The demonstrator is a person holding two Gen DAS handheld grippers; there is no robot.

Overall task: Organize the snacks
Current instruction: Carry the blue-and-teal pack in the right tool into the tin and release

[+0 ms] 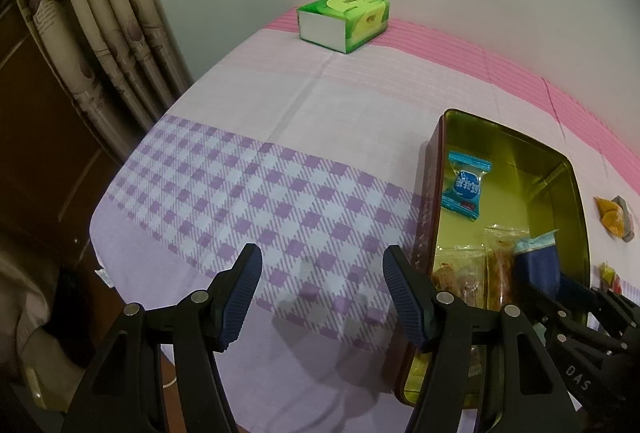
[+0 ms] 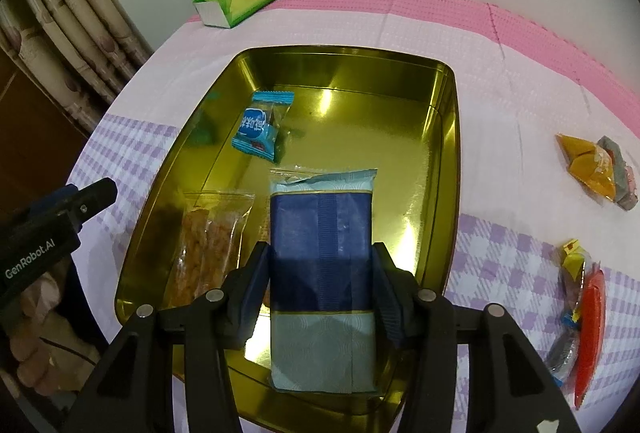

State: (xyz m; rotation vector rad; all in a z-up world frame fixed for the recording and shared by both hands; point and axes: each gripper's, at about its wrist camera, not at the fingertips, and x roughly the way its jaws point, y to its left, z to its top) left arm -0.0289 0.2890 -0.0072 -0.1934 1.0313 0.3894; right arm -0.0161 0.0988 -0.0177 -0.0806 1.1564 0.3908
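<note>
An open gold tin sits on the checked tablecloth. My right gripper is shut on a dark and light blue packet, which it holds upright over the tin's near half. Inside lie a small blue candy packet and clear bags of orange snacks. My left gripper is open and holds nothing. It hovers over the purple checks just left of the tin. On the cloth right of the tin lie an orange-yellow packet and a red and yellow pile.
A green tissue pack stands at the far edge by the wall. Curtains and a wooden cabinet lie beyond the table's left edge. A person's hand holds the left gripper beside the tin's left rim.
</note>
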